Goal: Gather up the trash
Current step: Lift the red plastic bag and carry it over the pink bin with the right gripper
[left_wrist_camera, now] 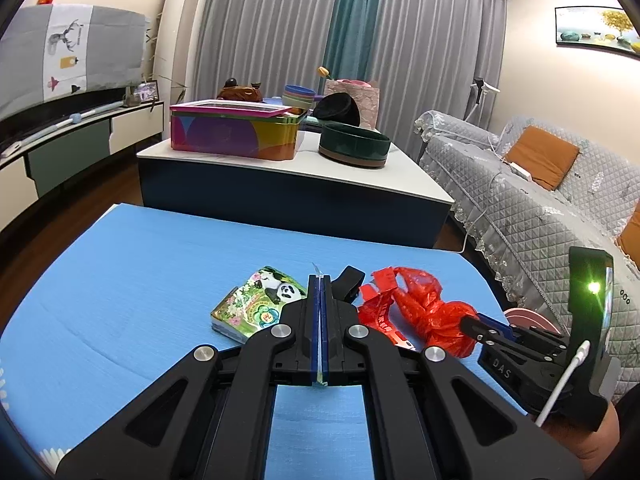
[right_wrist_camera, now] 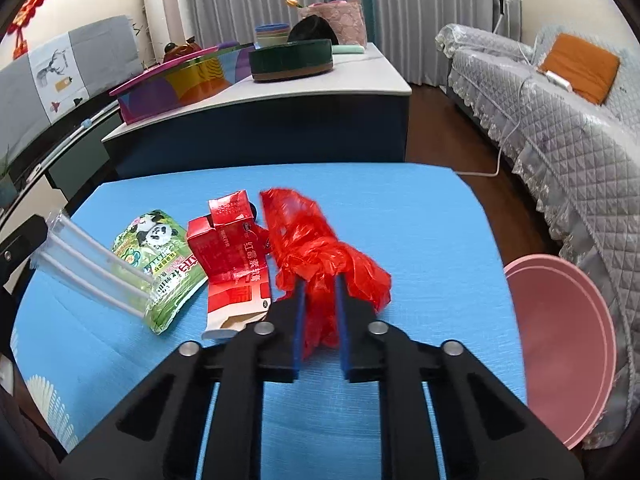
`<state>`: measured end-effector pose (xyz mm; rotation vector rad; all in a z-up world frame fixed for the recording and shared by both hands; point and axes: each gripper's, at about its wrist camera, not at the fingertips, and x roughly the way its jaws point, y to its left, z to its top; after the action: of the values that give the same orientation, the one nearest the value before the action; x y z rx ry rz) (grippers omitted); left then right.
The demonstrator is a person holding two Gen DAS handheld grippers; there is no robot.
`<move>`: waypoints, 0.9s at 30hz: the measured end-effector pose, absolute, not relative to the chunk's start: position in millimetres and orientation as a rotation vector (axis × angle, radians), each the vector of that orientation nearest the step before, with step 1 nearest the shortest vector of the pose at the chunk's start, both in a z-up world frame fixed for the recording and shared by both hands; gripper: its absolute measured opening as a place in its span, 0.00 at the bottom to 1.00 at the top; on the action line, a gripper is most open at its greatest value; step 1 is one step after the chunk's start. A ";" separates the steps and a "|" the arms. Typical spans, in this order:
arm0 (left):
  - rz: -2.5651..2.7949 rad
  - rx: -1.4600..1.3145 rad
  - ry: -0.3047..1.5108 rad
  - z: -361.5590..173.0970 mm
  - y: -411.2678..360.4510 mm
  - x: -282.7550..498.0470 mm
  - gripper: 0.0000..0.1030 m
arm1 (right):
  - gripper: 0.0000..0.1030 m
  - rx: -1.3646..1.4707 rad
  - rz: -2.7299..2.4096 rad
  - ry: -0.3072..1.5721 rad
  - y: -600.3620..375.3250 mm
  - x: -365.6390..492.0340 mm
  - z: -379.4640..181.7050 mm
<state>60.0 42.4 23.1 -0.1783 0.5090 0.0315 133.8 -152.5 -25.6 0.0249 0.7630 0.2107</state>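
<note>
The right gripper (right_wrist_camera: 320,300) has its fingers pinched on the crumpled red plastic bag (right_wrist_camera: 320,248) lying on the blue table (right_wrist_camera: 420,240) — pickup in hand, carrying to the pink bin (right_wrist_camera: 560,340) likely next — while the left gripper (left_wrist_camera: 320,320) clamps a clear straw wrapper (right_wrist_camera: 92,264).

Your right gripper (right_wrist_camera: 320,284) pinches thin, crinkled, glossy red plastic bag (right_wrist_camera: 320,248). Left of it lie a creased red cardboard carton (right_wrist_camera: 228,248) and a shiny printed panda packet (right_wrist_camera: 160,256) on the matt, finely ribbed blue mat (right_wrist_camera: 420,220). The pink basin (right_wrist_camera: 560,344) looks smooth plastic.
</note>
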 end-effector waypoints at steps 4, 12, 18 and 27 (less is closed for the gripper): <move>0.020 -0.175 0.501 26.6 38.9 59.2 0.00 | 0.10 0.024 0.188 0.725 -161.3 124.8 -8.5; -0.001 -0.164 0.485 33.7 28.6 54.0 0.00 | 0.10 0.008 0.159 0.691 -178.4 103.9 29.5; -0.018 -0.150 0.468 39.9 21.5 49.4 0.00 | 0.10 -0.026 0.154 0.649 -196.6 86.5 65.2; -0.049 -0.123 0.460 43.9 5.0 46.9 0.00 | 0.10 -0.042 0.132 0.564 -230.9 68.6 92.8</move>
<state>46.9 5.0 43.9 -0.1230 0.4597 -0.0486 68.6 -230.9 92.8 -0.0419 0.5641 0.1317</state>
